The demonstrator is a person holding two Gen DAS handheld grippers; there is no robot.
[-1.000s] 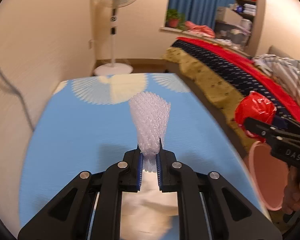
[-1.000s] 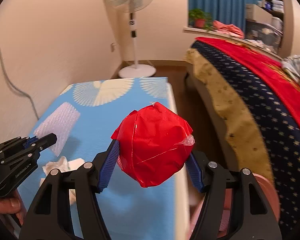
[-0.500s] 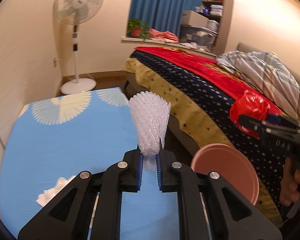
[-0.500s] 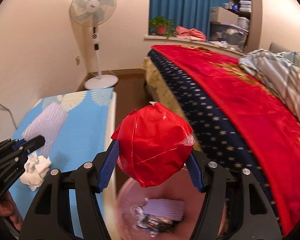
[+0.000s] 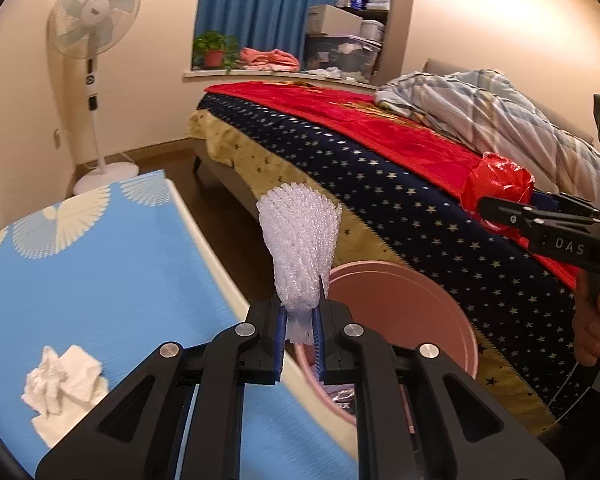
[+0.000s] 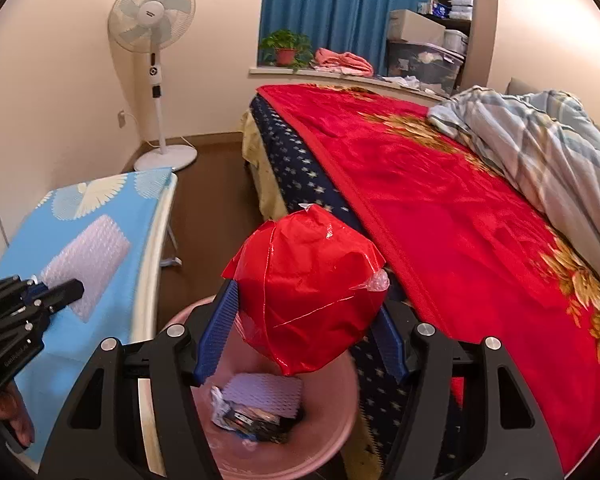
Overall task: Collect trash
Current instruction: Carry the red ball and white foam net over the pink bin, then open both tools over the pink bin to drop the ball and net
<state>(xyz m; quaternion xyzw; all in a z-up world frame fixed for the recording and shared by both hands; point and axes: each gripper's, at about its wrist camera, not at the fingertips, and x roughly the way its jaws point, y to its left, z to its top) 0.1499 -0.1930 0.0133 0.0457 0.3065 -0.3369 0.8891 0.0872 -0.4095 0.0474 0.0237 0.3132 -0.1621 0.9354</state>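
Both loads have been carried from over the desk (image 5: 100,264) to the pink bin (image 6: 332,444). The red wad (image 6: 308,288) is clamped in the right gripper (image 6: 306,340) above it; the bubble wrap (image 5: 300,248) is pinched by the left gripper (image 5: 300,330) near its rim. Dropping seems next; a crumpled tissue (image 5: 62,384) is left behind.

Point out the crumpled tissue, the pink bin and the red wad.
crumpled tissue (image 5: 62,384), left wrist view, middle of the white wad.
pink bin (image 6: 332,436), right wrist view, bare inner wall.
red wad (image 6: 308,284), right wrist view, front face.
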